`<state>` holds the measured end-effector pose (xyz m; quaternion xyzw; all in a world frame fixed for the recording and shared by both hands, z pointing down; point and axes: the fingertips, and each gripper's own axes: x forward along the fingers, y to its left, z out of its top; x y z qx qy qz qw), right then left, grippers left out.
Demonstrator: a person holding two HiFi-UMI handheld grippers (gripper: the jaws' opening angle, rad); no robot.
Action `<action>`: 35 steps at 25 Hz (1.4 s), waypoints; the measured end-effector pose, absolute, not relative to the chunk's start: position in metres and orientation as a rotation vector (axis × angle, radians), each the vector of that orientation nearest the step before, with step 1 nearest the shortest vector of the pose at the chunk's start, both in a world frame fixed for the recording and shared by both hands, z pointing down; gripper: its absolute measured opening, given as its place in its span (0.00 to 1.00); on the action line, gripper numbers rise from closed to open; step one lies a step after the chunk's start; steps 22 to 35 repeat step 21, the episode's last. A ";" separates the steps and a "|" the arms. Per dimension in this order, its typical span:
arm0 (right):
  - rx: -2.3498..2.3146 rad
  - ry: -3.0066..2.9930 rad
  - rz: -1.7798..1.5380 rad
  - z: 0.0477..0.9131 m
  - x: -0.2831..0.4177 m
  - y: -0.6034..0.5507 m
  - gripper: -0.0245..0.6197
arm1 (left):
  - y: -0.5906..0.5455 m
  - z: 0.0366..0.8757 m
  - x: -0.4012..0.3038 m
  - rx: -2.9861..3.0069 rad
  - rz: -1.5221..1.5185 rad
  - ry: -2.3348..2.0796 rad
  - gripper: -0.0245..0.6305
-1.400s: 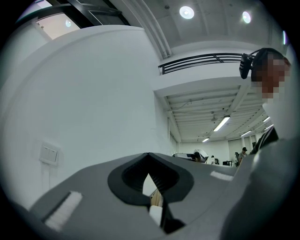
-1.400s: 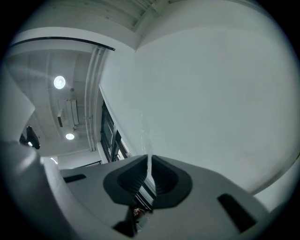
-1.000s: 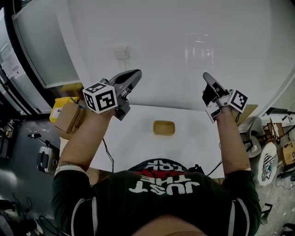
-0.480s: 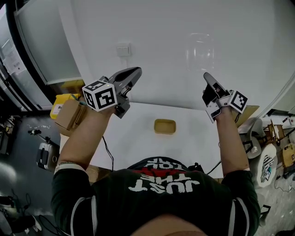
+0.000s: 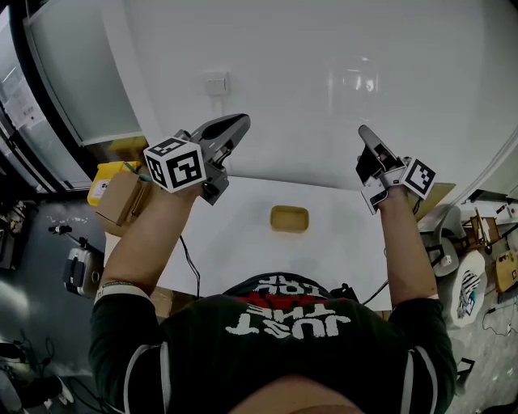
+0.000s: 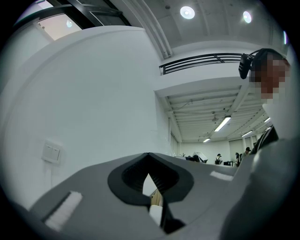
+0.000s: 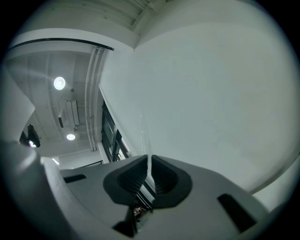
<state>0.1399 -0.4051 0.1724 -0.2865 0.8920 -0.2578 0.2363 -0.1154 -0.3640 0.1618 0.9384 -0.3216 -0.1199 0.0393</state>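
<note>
L gripper [image 5: 236,124] & R gripper [image 5: 363,133]: both jaws closed, empty, up in air, well apart from yellow tray [image 5: 289,218].

I carry two grippers, my left gripper [image 5: 235,125] and my right gripper [image 5: 366,134]. Each bears one marker cube [image 5: 174,164], so that makes two cubes in all. Below me I count one white table [image 5: 235,251], and on it one yellow tray [image 5: 289,218]. There is one wall switch [image 5: 215,83] and one cardboard box [image 5: 121,199]. My left gripper view shows two round ceiling lights [image 6: 187,12].
</note>
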 end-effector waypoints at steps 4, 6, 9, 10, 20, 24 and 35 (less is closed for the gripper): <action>-0.776 2.443 -0.712 0.171 0.140 -0.405 0.08 | -0.363 0.161 -0.115 2.879 -0.368 -0.985 0.05; -0.776 2.443 -0.712 0.172 0.141 -0.405 0.08 | -0.363 0.161 -0.116 2.880 -0.370 -0.985 0.05; -0.774 2.439 -0.720 0.173 0.141 -0.405 0.08 | -0.363 0.161 -0.116 2.877 -0.372 -0.984 0.05; -0.772 2.439 -0.722 0.173 0.141 -0.406 0.08 | -0.364 0.161 -0.116 2.877 -0.371 -0.985 0.05; -0.770 2.443 -0.717 0.174 0.140 -0.405 0.08 | -0.364 0.163 -0.115 2.876 -0.367 -0.978 0.05; -0.771 2.443 -0.716 0.174 0.140 -0.405 0.08 | -0.364 0.163 -0.116 2.876 -0.366 -0.977 0.05; -0.771 2.443 -0.716 0.174 0.140 -0.405 0.08 | -0.364 0.163 -0.116 2.876 -0.366 -0.977 0.05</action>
